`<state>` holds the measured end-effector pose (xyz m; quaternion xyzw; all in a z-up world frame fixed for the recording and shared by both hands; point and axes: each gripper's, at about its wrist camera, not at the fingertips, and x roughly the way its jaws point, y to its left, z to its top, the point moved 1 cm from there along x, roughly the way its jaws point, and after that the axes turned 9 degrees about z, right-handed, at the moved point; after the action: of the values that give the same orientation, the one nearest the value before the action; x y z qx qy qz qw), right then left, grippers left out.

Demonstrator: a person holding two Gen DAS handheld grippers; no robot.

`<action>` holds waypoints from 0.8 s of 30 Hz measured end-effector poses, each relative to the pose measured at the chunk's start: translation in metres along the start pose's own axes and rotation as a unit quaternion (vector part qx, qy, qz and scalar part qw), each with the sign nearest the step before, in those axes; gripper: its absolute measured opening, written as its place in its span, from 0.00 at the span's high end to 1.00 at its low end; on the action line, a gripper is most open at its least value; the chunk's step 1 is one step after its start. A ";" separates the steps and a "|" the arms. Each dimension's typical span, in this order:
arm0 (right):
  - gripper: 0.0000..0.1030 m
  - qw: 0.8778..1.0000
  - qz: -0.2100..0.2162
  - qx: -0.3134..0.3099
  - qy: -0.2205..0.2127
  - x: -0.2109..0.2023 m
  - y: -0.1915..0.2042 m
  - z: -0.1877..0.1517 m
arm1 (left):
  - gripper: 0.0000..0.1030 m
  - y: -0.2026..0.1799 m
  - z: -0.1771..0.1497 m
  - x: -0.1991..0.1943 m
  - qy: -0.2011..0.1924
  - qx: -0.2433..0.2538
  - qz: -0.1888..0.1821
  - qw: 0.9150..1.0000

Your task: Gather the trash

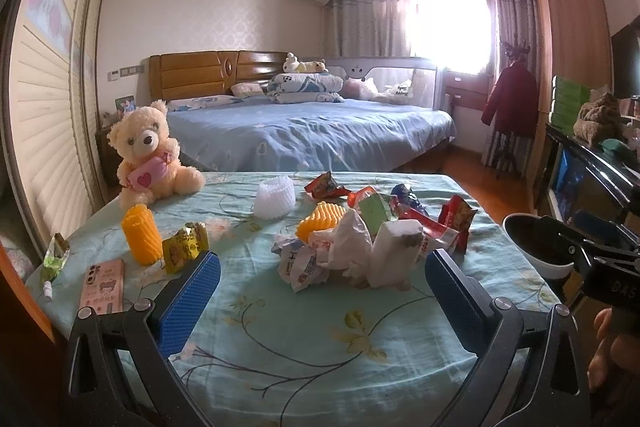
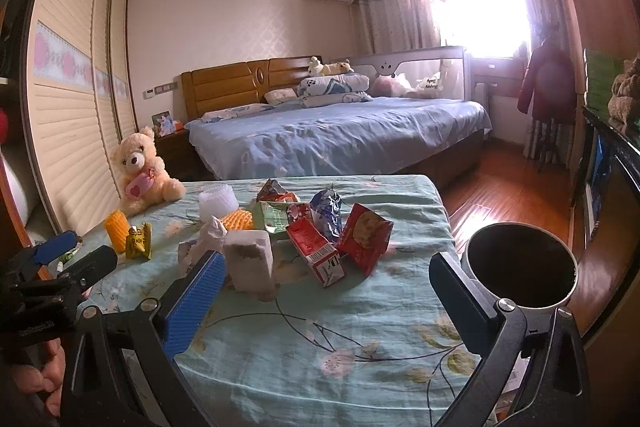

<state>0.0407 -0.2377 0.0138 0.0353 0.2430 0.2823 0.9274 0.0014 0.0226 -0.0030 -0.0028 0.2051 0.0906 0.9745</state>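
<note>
The table [image 1: 304, 339] with its pale green flowered cloth has bare cloth all along its near edge, and both grippers hang over that strip. The trash heap [image 1: 360, 239] of crumpled tissue, wrappers and small cartons sits mid-table, just beyond the fingertips. The right edge drops to wood floor, and a round bin [image 2: 520, 267] with a dark inside stands just beside that edge.

The left gripper [image 1: 320, 271] is held level, its blue pads spread wide, nothing between them; the heap shows in the gap. The right gripper [image 2: 326, 273] is likewise spread wide and empty, a dirty white block [image 2: 250, 261] just past its left pad. A hand [image 1: 608, 347] grips the right tool.

Off to the left lie a yellow wrapper [image 1: 186, 247], an orange foam sleeve [image 1: 141, 235], a pink phone [image 1: 102, 287] and a teddy bear [image 1: 150, 151]. Behind is a bed [image 1: 304, 131] with blue sheets
</note>
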 end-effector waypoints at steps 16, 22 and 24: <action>0.01 1.000 0.005 0.003 0.001 -0.001 0.002 0.001 | 0.01 -0.002 0.001 0.000 0.001 0.000 -0.002 1.000; 0.01 1.000 0.005 0.004 0.002 -0.001 0.002 0.001 | 0.01 -0.003 0.000 0.001 0.002 0.000 -0.002 1.000; 0.01 1.000 0.005 0.004 0.002 -0.001 0.001 0.001 | 0.01 -0.002 0.000 0.000 0.001 0.000 -0.002 1.000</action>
<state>0.0398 -0.2370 0.0152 0.0403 0.2455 0.2863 0.9253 0.0023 0.0204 -0.0031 -0.0036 0.2058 0.0884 0.9746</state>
